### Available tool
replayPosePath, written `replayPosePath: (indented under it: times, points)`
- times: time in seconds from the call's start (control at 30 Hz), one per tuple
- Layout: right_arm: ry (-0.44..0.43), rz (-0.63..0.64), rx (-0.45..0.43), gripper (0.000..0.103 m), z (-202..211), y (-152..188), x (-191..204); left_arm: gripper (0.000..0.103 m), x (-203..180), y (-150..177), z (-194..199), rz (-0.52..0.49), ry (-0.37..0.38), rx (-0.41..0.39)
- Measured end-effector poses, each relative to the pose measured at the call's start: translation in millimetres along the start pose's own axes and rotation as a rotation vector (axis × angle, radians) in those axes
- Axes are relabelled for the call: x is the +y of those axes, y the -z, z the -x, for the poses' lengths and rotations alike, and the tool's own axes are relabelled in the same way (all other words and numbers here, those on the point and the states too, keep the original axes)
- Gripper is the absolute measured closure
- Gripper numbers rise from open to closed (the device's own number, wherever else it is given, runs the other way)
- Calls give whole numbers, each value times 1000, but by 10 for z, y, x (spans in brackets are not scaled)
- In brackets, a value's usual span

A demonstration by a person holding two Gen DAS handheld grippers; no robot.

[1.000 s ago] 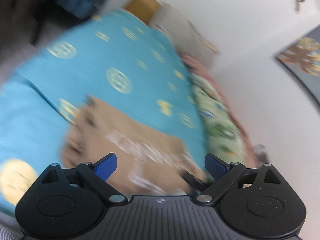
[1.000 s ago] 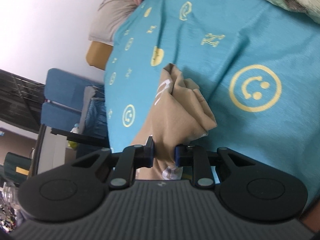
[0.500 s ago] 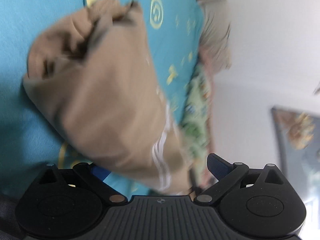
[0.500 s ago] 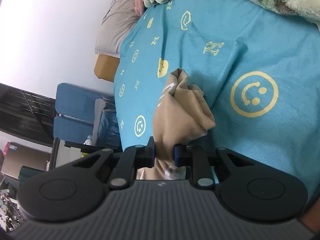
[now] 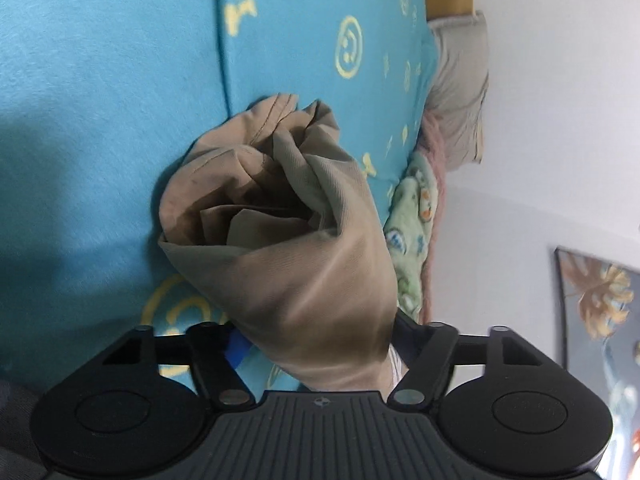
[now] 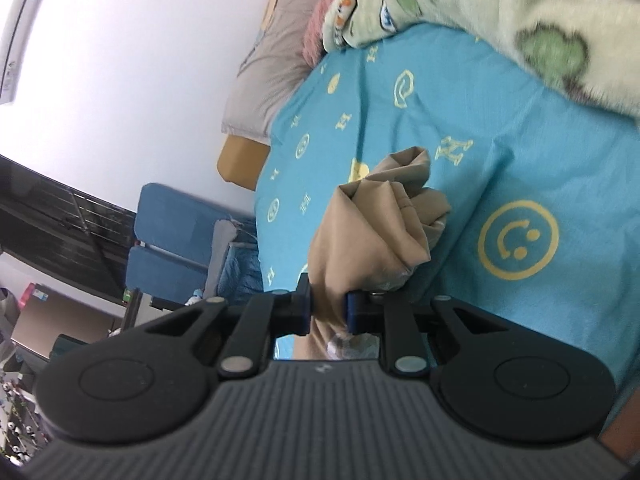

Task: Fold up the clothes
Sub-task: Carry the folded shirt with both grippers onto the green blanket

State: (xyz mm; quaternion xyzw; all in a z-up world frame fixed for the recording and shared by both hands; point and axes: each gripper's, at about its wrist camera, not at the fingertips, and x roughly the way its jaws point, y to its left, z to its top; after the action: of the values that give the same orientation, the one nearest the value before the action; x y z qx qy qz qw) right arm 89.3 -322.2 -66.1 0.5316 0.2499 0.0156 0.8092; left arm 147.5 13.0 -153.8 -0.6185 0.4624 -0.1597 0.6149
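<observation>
A tan garment (image 5: 304,248) hangs bunched over the blue bedsheet (image 5: 100,100) with yellow smiley prints. In the left wrist view it fills the space between my left gripper's (image 5: 316,344) spread jaws, which are open; the cloth drapes over them and hides the fingertips. In the right wrist view my right gripper (image 6: 328,312) is shut on the tan garment (image 6: 372,232), pinching a fold of it and holding it up above the blue bedsheet (image 6: 520,168).
A green patterned blanket (image 6: 520,12) lies along the bed's wall side, with a grey pillow (image 6: 272,64) at the head. Blue chairs (image 6: 172,240) stand beside the bed. A picture (image 5: 596,300) hangs on the white wall.
My left gripper has swung in close to the hanging garment, which now lies between its jaws. My right gripper keeps its grip and has lifted slightly.
</observation>
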Motion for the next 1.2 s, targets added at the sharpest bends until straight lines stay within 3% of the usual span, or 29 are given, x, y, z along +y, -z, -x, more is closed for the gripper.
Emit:
replayPosePath:
  times: [0.2,0.3,0.47,0.57,0.67,0.77,0.87,0.97,1.1,1.2]
  points:
    - [-9,-29,-57,84,372,-157,20,58,-504,244,-107,-99,-41,51]
    - [-1,-74,-81,84,551,-405,-62,60,-928,334,-289,-192,-61,99]
    - [9,-90,-153,84,797,-1199,-121,62,-1786,676,-1087,-284,-88,184]
    - [28,-57,-226,84,972,-1835,-1,63,-2479,1215,-1672,-434,-138,185]
    - [52,49,-350,84,1197,-2494,207,63,-3107,1627,-2231,-539,-92,192]
    - [46,105,-453,84,1415,-3034,260,62,-2899,1761,-2455,-578,-114,222]
    - [123,126,-483,84,1493,-3235,91,60,-2691,1895,-2679,-618,-136,252]
    - [225,104,-446,84,1454,-3164,-311,60,-2483,2029,-2904,-657,-158,283]
    - [321,-16,-297,84,1396,-2837,-996,60,-2206,2207,-3203,-709,-188,323]
    - [340,-27,-260,82,1415,-2604,-1259,54,-2029,2337,-3395,-752,-210,348]
